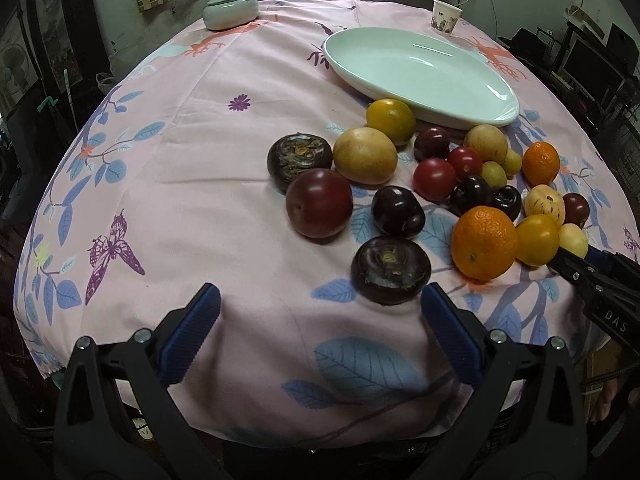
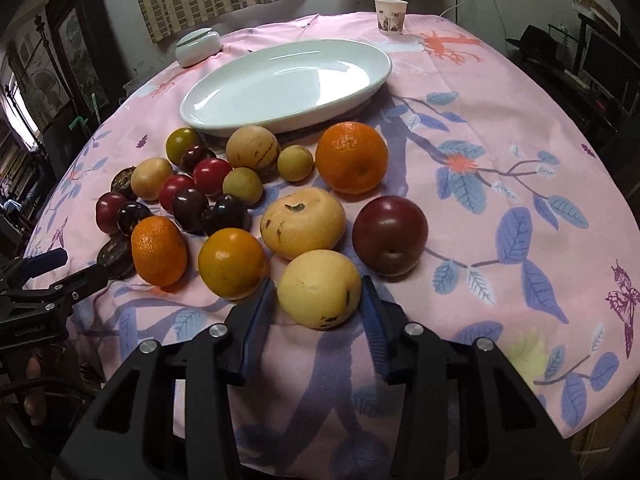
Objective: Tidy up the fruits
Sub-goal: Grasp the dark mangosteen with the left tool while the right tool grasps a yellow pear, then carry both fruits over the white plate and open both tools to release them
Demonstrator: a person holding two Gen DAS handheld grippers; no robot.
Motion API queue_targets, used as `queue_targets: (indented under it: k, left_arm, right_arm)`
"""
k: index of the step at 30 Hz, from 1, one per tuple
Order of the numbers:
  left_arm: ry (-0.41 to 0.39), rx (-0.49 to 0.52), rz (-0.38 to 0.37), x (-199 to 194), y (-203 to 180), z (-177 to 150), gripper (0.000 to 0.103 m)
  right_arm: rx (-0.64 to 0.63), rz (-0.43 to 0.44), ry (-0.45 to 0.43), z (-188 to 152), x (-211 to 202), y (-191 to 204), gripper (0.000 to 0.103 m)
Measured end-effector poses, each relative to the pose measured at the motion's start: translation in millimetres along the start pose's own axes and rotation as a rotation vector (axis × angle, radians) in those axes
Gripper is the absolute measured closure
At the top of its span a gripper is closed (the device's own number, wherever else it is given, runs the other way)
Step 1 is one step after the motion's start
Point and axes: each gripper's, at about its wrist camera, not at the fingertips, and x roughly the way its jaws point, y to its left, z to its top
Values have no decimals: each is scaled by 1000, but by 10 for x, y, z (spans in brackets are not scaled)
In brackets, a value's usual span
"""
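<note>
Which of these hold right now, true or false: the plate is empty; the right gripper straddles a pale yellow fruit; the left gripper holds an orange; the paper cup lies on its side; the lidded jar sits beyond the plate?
1. The plate is empty. True.
2. The right gripper straddles a pale yellow fruit. True; the fingers flank it, though contact cannot be confirmed.
3. The left gripper holds an orange. False; it is open over bare tablecloth, and the nearest orange sits apart on the cloth.
4. The paper cup lies on its side. False; it stands upright.
5. The lidded jar sits beyond the plate. True; it is near the table's far edge.
</note>
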Motion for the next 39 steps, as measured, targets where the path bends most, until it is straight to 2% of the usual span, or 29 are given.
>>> queue_targets:
  k: [3,7,12,14,17,18,20,21,23,31,39]
  left_arm:
    - [33,-5,-15,85,-39,-14,2]
    - [24,-4,-19,105,-78,-13,2]
    - [14,-8,-20,153,-130,15,2]
    - [16,4,-23,162,-169,20,7]
    - [7,8,-31,150,-224,28,27]
    - [9,12,-30,163,-239,30,41]
    - [-7,14,-29,160,-265,37,55]
    - [-12,15,-28,143,-277,39,58]
    - [-16,9,-60,96,-281,46,58]
    - [-76,39,-71,-168,-319,100,58]
    - [-123,83,-110,-336,-395,316,58]
  right_arm:
    - [3,7,-5,-5,-1,-35,63]
    - [7,43,-17,-24,-135,-37,63]
    - [29,44,-45,-46,-260,-105,63]
    - [44,60,-41,-62,-270,-146,63]
    - [55,74,-45,-86,-299,-177,63]
    - [58,80,-47,-90,-307,-192,63]
    - [62,86,-45,-93,-306,-193,63]
    - [61,90,-45,-95,-309,-190,63]
    - [53,96,-46,-101,-318,-167,63]
    - [26,119,-47,-46,-304,-69,63]
    - [-12,111,-99,168,-403,50,63]
